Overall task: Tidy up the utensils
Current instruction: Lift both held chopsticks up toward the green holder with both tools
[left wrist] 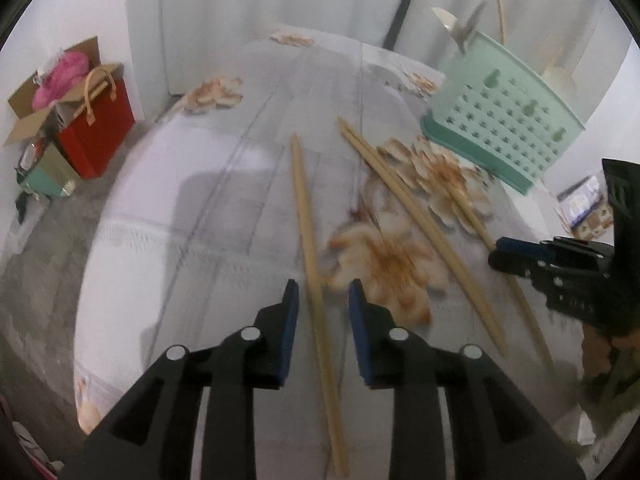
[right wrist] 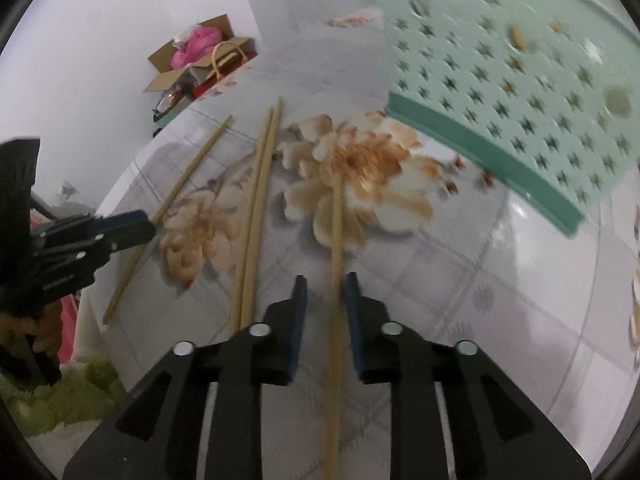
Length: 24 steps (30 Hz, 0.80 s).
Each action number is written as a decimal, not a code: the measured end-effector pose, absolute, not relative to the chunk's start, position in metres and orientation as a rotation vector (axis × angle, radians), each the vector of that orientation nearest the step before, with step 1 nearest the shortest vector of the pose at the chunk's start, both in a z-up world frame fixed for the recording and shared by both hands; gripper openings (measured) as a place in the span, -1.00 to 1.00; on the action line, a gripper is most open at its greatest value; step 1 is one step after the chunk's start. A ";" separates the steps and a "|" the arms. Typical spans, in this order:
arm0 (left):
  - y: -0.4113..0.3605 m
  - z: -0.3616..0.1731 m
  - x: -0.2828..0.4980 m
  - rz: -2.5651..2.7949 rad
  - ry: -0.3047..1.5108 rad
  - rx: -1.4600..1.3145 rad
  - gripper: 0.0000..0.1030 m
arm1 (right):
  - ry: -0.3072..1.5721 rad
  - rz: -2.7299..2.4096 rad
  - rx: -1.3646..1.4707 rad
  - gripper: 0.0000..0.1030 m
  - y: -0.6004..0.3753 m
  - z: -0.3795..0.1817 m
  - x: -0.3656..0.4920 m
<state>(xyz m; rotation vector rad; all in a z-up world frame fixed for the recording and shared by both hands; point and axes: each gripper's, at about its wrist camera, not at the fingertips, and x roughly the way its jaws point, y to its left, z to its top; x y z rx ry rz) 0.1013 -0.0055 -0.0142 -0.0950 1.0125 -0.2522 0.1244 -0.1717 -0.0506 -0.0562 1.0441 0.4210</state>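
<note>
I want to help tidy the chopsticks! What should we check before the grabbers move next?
1. Left gripper straddles a chopstick: ok.
2. Right gripper straddles another chopstick: ok.
3. Pads pressing the sticks: not ok, gaps show.
4. Green utensil basket upright: ok.
5. Two more chopsticks waiting on the flowered tablecloth: ok.
6. Room inside basket: cannot tell.

left wrist: steeply down, close over table (left wrist: pixel 168 208) | right wrist: same | shared: chopsticks (left wrist: pixel 420 216)
</note>
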 end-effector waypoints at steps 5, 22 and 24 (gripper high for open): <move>-0.006 -0.017 0.125 -0.233 1.001 -0.067 -0.52 | 1.012 0.415 -0.109 -0.57 -0.155 -0.050 0.140; -0.006 -0.019 0.174 -0.260 0.990 -0.039 -0.88 | 0.974 0.384 0.095 -0.93 -0.171 -0.052 0.162; -0.001 -0.016 0.174 -0.269 0.986 -0.070 -0.88 | 0.953 0.388 0.139 -0.93 -0.180 -0.045 0.157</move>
